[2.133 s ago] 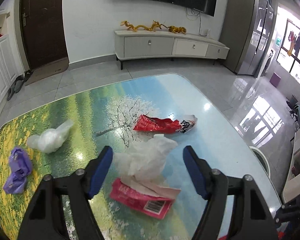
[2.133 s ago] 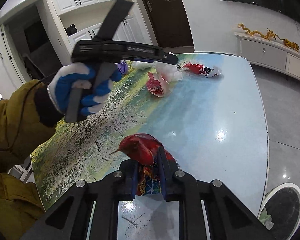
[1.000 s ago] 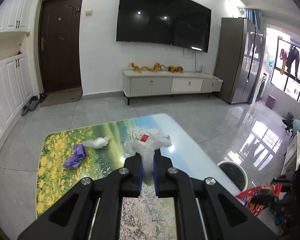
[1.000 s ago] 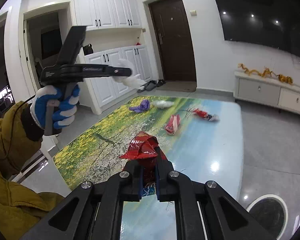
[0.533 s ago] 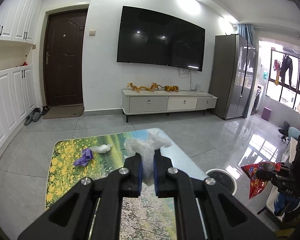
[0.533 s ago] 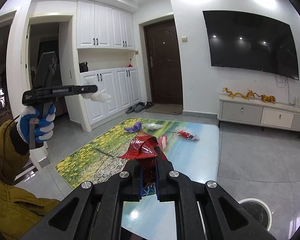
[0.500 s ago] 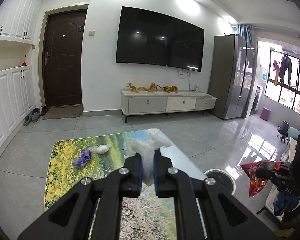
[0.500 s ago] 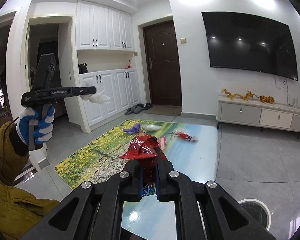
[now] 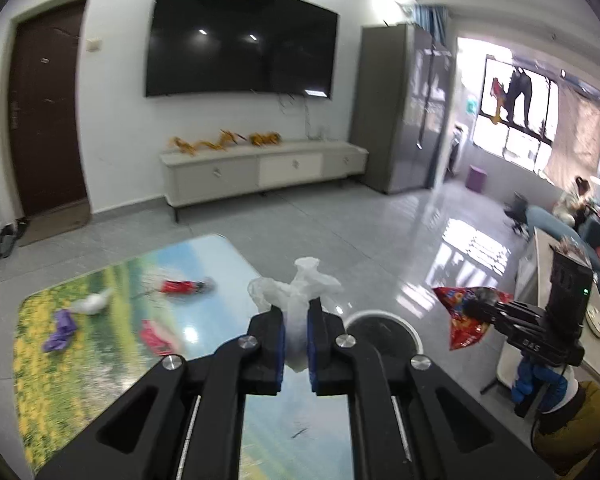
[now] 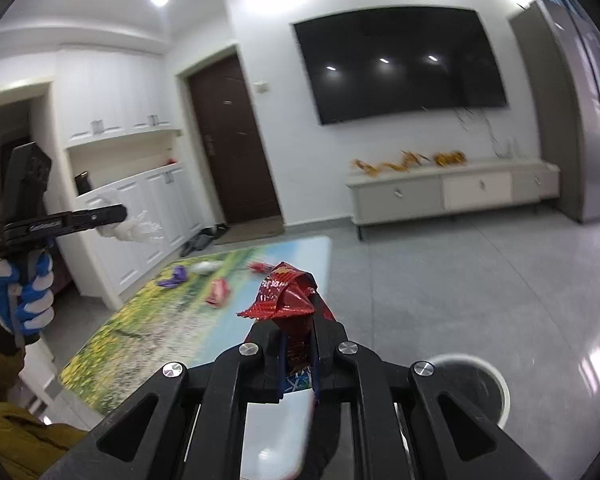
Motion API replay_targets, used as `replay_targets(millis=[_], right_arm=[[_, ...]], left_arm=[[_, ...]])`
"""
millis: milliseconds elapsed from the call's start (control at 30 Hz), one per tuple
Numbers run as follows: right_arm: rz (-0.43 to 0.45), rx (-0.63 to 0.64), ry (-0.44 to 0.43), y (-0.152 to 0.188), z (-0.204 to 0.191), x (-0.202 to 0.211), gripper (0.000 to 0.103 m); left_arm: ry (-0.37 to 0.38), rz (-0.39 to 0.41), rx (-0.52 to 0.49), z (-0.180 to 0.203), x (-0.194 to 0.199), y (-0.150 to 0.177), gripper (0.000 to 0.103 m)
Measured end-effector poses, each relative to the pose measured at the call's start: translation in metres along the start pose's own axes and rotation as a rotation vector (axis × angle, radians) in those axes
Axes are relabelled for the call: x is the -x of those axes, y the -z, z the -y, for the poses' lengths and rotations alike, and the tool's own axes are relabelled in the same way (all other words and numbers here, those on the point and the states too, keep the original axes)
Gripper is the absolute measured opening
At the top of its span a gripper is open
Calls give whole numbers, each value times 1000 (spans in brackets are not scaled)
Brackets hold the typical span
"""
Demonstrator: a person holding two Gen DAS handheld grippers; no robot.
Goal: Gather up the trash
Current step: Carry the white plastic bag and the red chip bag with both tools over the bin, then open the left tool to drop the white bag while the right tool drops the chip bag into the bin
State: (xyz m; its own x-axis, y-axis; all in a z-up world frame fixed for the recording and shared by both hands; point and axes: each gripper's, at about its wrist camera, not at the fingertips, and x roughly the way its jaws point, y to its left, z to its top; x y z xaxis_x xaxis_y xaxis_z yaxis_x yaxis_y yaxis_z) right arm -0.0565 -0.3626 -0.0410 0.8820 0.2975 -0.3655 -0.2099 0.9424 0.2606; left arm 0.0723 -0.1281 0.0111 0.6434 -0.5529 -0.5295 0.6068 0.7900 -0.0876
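My left gripper (image 9: 296,334) is shut on a crumpled white tissue (image 9: 300,288) and holds it high above the table's right edge. My right gripper (image 10: 298,354) is shut on a crumpled red snack wrapper (image 10: 286,294), also held high; it shows in the left wrist view (image 9: 466,314) as well. A white-rimmed round trash bin (image 9: 414,330) stands on the floor right of the table, and shows in the right wrist view (image 10: 496,384). On the table lie a red wrapper (image 9: 180,287), a pink-red packet (image 9: 154,338), a white wad (image 9: 94,302) and a purple scrap (image 9: 60,330).
The low table (image 9: 236,272) has a landscape picture on its top. A TV cabinet (image 9: 260,174) stands at the far wall under a large TV. A grey fridge (image 9: 404,108) is at the right. White cupboards (image 10: 148,208) line the left wall.
Both grippers have swung to the right with their loads. The trash bin now sits closer to the middle of both views.
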Motion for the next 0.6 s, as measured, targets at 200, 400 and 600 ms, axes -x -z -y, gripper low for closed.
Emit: replay_targets(millis=[200, 400, 600], right_arm=[[-96, -197, 114, 44, 85, -23, 9], [-171, -389, 194, 89, 159, -38, 9], [-233, -474, 244, 112, 207, -57, 9]], left_arm=[[132, -199, -79, 58, -119, -2, 8], [243, -364, -125, 108, -227, 4, 8], [288, -458, -125, 137, -308, 14, 9]])
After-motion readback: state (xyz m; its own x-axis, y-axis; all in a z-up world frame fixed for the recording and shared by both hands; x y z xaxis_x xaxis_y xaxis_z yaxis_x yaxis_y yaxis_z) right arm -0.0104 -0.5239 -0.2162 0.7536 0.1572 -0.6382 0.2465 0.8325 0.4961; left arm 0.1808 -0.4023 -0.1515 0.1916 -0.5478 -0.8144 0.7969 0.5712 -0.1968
